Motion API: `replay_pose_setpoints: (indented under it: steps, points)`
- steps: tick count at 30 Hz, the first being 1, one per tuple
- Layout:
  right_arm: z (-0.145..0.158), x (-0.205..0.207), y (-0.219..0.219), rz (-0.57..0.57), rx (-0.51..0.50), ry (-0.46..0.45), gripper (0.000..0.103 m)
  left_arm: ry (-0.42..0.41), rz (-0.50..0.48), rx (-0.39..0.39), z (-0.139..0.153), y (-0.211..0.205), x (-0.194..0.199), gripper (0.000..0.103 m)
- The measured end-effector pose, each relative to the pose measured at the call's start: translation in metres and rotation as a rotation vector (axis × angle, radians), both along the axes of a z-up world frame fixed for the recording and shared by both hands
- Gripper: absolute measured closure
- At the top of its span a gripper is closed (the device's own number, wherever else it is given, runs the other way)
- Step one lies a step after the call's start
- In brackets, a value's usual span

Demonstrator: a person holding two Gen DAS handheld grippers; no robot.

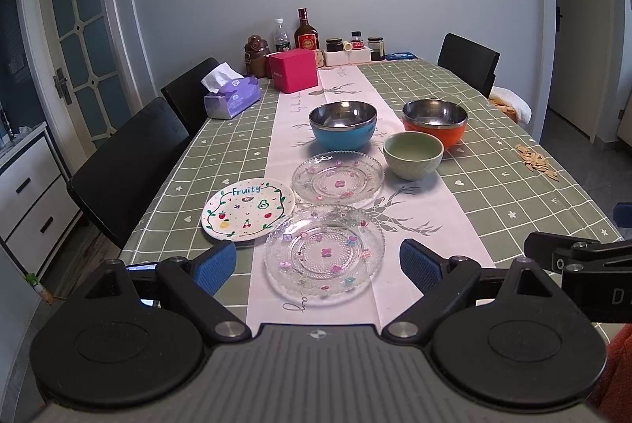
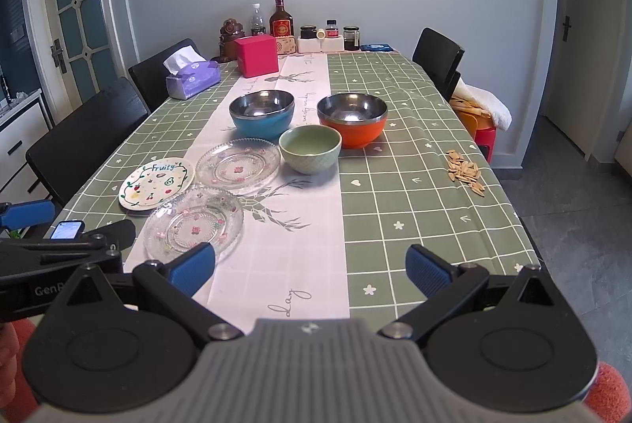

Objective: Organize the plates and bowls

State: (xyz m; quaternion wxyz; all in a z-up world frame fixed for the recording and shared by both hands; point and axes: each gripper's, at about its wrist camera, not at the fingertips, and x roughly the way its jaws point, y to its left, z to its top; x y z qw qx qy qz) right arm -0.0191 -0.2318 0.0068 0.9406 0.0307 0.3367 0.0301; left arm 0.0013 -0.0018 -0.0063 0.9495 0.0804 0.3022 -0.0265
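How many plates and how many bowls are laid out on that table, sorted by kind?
Glass plates: 2, near one, far one
Painted white plate: 1
Metal-lined bowls: 2, blue bowl, orange bowl
Green bowl: 1
Total: 6

Home dining room: table (image 1: 237, 130), chairs (image 1: 130, 166)

On the bench (image 1: 493, 154), two steel bowls (image 1: 343, 125) stand side by side behind a smaller bowl (image 1: 412, 154). Two glass plates (image 1: 337, 178) lie one before the other, the printed plate (image 1: 248, 208) to their left.
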Motion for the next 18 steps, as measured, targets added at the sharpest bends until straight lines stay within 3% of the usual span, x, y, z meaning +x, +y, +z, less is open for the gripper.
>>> replay_pose_setpoints:
  steps: [18]
  points:
    - [-0.0017,-0.0001,0.0012,-0.002,-0.004,-0.001,0.002,-0.002,-0.002,0.002,-0.0001,-0.0004,-0.0003,0.0]
